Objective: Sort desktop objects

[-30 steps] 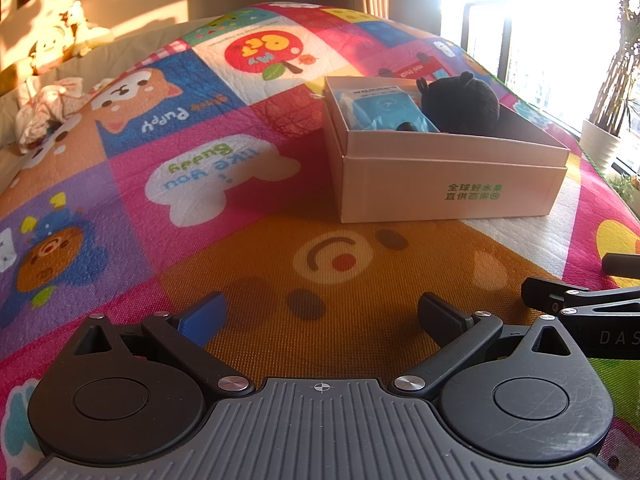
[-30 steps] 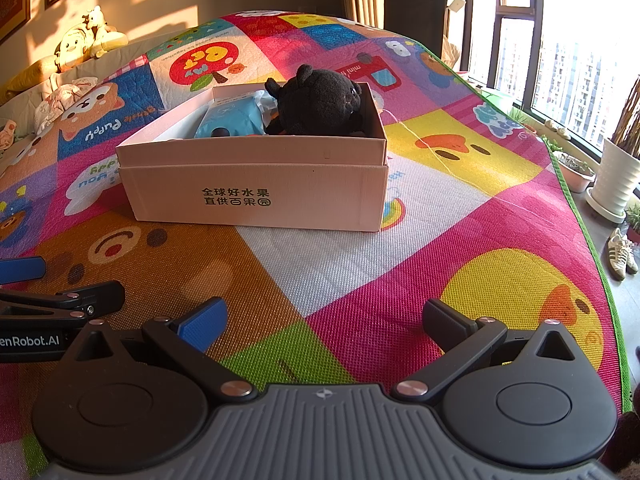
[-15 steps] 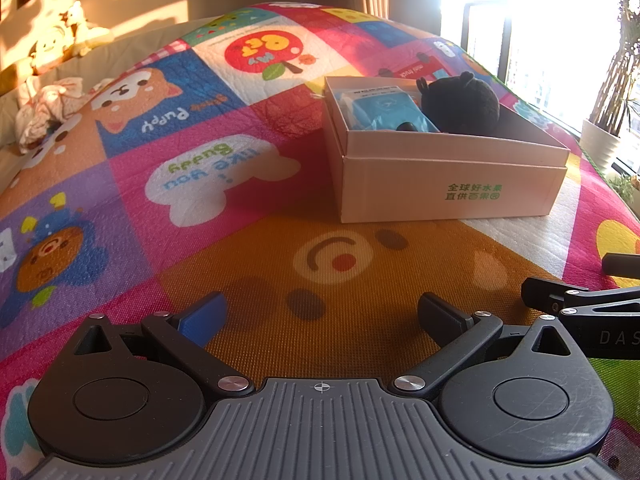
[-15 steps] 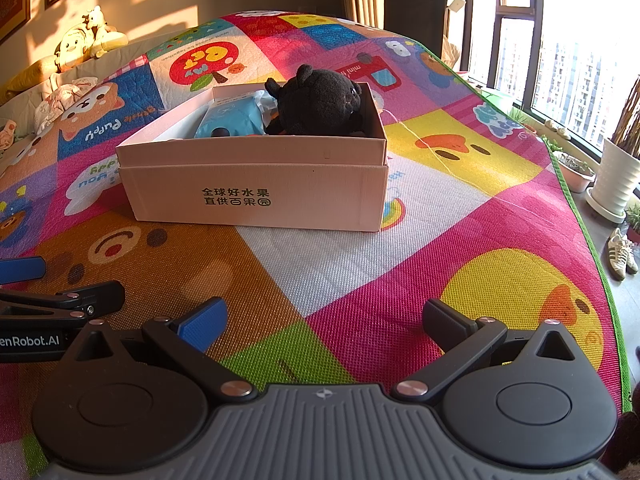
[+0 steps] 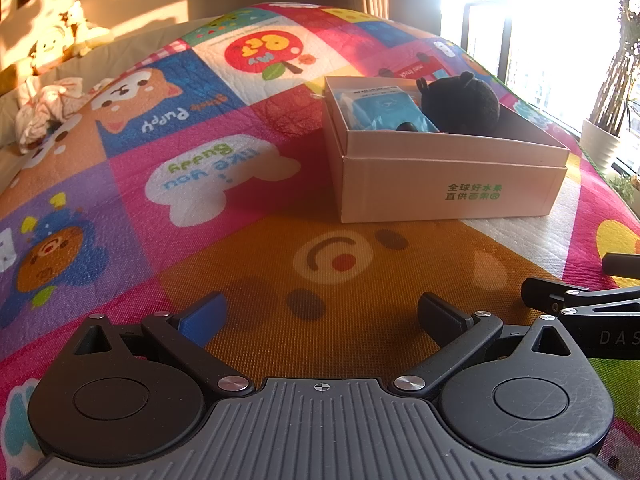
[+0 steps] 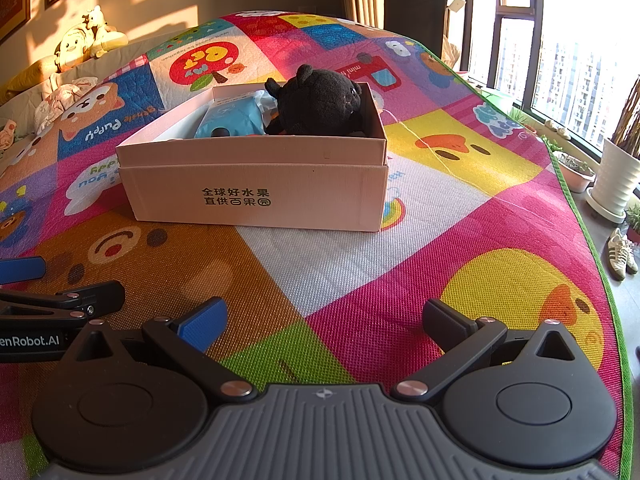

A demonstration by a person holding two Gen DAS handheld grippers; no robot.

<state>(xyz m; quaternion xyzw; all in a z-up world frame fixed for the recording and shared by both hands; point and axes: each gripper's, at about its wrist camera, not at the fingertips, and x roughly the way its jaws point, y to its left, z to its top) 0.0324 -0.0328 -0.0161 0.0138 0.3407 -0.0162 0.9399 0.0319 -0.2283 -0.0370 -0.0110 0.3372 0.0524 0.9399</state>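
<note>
1. Both empty, jaws apart: left tool (image 5: 320,316), right tool (image 6: 324,318), low over play mat (image 6: 360,272).
2. Already boxed: black plush (image 6: 320,100), blue packet (image 6: 236,118) inside cardboard box (image 6: 256,196).
3. Risk: reaching in, catching a box wall, shoving box askew.

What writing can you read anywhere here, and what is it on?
"全球好水果 直供百果园": front of the cardboard box.
"Puppy": blue mat square.
"I like you Buddy": white bubble on the mat.
"enRobot.AI", cut off: left gripper.
"DAS", cut off: right gripper.
Blue packet label: too small.
</note>
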